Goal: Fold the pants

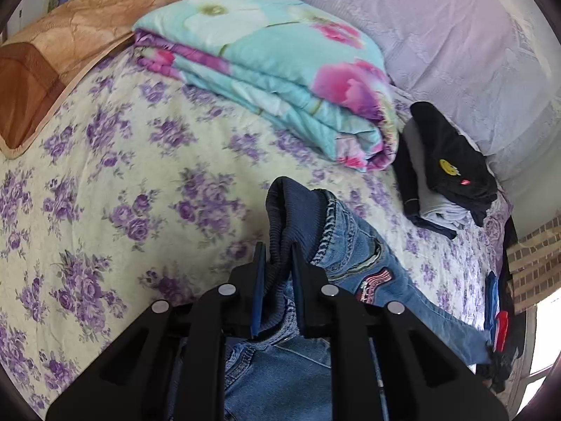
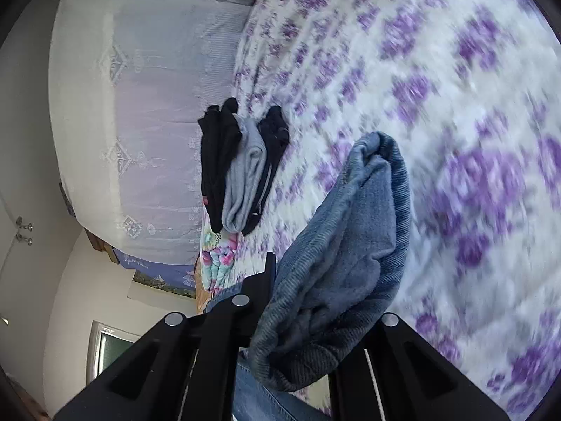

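Floral bed [image 1: 105, 175], jeans [image 1: 350, 245] lifted above it between 2 grippers.
Left gripper [image 1: 277, 263] clamps the waistband; right gripper [image 2: 315, 280] grips denim. Best keep both level, then lay flat.

Both views are being lit by soft, even daylight. The bedspread [image 2: 455, 122] is being smeared by motion blur in the right wrist view; fisheye bending and dark vignetting are being shown at all edges.

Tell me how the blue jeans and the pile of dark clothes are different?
The jeans are blue denim, held up by both grippers, left gripper and right gripper; the dark clothes are black and grey, folded, stacked on the bed. The jeans hang unfolded. Both are clothing.
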